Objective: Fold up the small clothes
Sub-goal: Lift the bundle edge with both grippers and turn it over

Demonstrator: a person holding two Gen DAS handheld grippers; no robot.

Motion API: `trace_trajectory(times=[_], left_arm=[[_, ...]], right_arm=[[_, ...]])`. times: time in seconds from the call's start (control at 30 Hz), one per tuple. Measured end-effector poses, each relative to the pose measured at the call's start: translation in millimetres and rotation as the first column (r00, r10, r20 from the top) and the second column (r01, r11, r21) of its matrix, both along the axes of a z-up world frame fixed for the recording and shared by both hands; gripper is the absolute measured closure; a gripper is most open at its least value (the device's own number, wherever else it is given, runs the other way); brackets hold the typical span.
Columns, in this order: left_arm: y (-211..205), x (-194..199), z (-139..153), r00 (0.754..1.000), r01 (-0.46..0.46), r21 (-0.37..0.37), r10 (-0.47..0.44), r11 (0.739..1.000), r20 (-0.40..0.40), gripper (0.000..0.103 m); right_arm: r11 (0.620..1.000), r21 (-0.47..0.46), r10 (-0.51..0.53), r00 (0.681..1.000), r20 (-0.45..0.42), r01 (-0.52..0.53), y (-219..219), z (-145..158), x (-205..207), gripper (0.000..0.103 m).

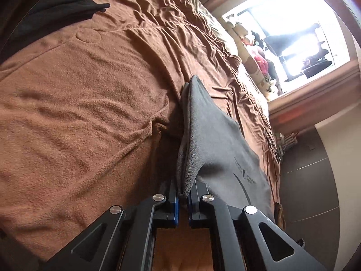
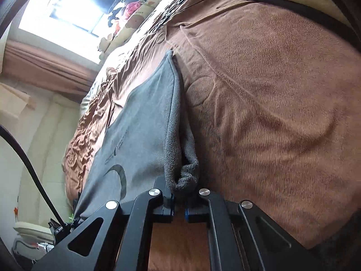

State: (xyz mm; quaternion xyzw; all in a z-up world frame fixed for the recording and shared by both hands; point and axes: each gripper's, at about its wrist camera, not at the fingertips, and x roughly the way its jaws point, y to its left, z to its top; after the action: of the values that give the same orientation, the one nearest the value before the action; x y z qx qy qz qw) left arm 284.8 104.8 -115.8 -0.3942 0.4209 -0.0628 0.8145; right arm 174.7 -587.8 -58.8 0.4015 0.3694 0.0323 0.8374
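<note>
A small grey fleece garment (image 1: 212,140) with a dark printed logo hangs stretched between both grippers above the brown blanket (image 1: 79,113). My left gripper (image 1: 183,195) is shut on one bunched edge of the garment. My right gripper (image 2: 179,195) is shut on the other bunched edge of the same garment (image 2: 144,122). In each view the cloth runs away from the fingers as a folded edge, with the printed side facing outward. The far end of the garment touches or nearly touches the blanket (image 2: 282,90).
The bed is covered by the wrinkled brown blanket. A black piece of clothing (image 1: 58,9) lies at the bed's edge. Stuffed toys and a patterned pillow (image 1: 255,63) sit by the bright window (image 1: 300,33). A black cable (image 2: 24,158) hangs near a white wall.
</note>
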Motion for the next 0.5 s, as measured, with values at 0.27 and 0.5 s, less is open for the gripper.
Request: trace_trajectory(times=[0.27, 0.5], left_arm=[[21.3, -46.1, 2.5, 1.000, 0.010, -0.013, -0.010, 1.000, 0.001, 0.098], [33.7, -74.6, -1.2, 0.999, 0.034, -0.034, -0.034, 0.999, 0.001, 0.098]], right_arm=[[0.999, -0.026, 0.026, 1.000, -0.015, -0.027, 5.1, 5.1, -25.5, 0.101], [0.996, -0.077, 0.040, 0.998, -0.039, -0.043, 12.2, 9.5, -39.6, 0.101]])
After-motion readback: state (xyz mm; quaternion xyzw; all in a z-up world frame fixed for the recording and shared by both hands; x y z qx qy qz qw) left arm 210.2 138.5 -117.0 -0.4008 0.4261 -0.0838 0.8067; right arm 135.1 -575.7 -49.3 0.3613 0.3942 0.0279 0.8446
